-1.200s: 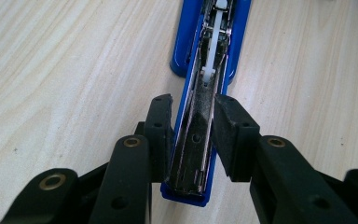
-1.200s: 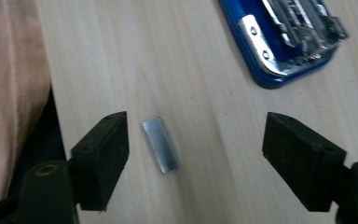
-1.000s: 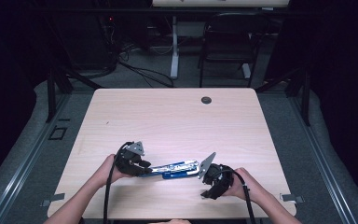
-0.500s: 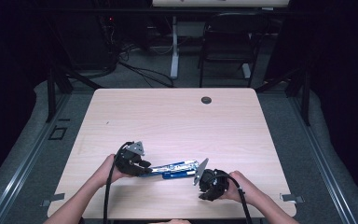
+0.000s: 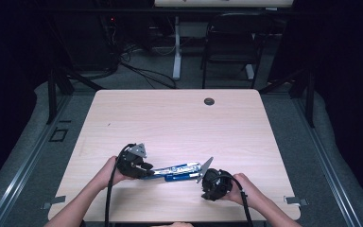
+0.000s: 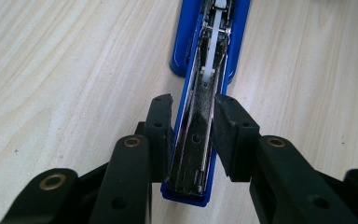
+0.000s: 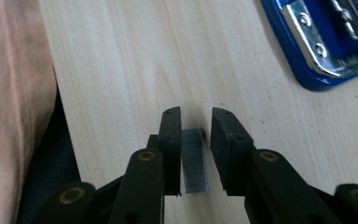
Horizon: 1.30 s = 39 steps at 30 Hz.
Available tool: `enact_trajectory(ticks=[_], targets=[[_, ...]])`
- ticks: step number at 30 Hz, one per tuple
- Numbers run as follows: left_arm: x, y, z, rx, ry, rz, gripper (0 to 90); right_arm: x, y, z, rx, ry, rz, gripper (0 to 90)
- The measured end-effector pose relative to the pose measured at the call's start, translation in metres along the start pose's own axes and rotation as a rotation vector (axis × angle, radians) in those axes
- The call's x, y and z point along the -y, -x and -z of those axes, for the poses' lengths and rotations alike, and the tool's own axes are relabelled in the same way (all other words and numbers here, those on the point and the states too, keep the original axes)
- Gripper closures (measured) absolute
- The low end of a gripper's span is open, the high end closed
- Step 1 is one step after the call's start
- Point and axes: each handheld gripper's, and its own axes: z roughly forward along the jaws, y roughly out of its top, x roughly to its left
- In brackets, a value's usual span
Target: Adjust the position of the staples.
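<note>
A blue stapler (image 5: pixel 177 171) lies swung open flat near the table's front edge. My left gripper (image 5: pixel 146 171) is shut on its metal staple channel (image 6: pixel 196 140), one jaw pressing on each side (image 6: pixel 193 116). To the right, my right gripper (image 5: pixel 210 191) is tipped down at the table. A short grey strip of staples (image 7: pixel 194 161) lies on the wood between its jaws (image 7: pixel 196 123). The strip rests against one jaw and a gap shows on the other side, so this gripper is open. The stapler's blue base (image 7: pixel 326 42) shows at the upper right of the right gripper view.
The light wooden table (image 5: pixel 170 123) has a small dark round cap (image 5: pixel 209 101) near its far edge. Its front edge and the person's clothing (image 7: pixel 14 93) are close beside the right gripper. A chair (image 5: pixel 229 38) and cables stand on the floor beyond the table.
My right gripper has moved a little toward the front edge and tipped down over the staple strip. The left gripper and the stapler have stayed put.
</note>
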Motion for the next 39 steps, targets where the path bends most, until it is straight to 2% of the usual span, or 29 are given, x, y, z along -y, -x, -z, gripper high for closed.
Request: enact_trajectory(ticks=[1,4,9,17,26,30,31,36,38,39], targets=[[0.000,0.000,0.000,0.000,0.000,0.000,68.0,0.000,0.001,0.000,0.002,0.000,-0.023,73.0],[0.000,0.000,0.000,0.002,0.001,0.000,68.0,0.001,0.002,0.000,-0.002,-0.015,-0.046,71.9],[0.000,0.000,0.000,-0.001,0.000,-0.002,68.0,-0.001,0.001,-0.003,-0.013,-0.035,-0.034,71.2],[0.000,0.000,0.000,0.000,0.000,-0.002,68.2,-0.001,0.000,-0.005,-0.003,-0.060,-0.033,77.6],[0.000,0.000,0.000,0.002,0.000,-0.002,68.4,-0.001,0.003,-0.003,-0.020,-0.025,-0.051,78.1],[0.000,0.000,0.000,0.004,0.002,0.000,68.3,0.000,0.007,0.002,-0.007,-0.013,-0.058,78.1],[0.000,0.000,0.000,0.003,0.001,-0.001,68.3,0.002,0.011,0.002,-0.013,0.022,-0.080,78.1],[-0.001,0.000,-0.001,0.003,0.002,-0.005,68.4,0.003,0.020,0.007,0.016,0.043,-0.087,78.1],[-0.001,0.000,-0.001,0.006,0.002,-0.004,68.3,0.003,0.022,0.007,0.007,0.062,-0.101,78.1],[-0.001,0.000,-0.001,0.006,0.002,-0.005,68.3,0.004,0.024,0.009,0.025,0.057,-0.099,78.1]])
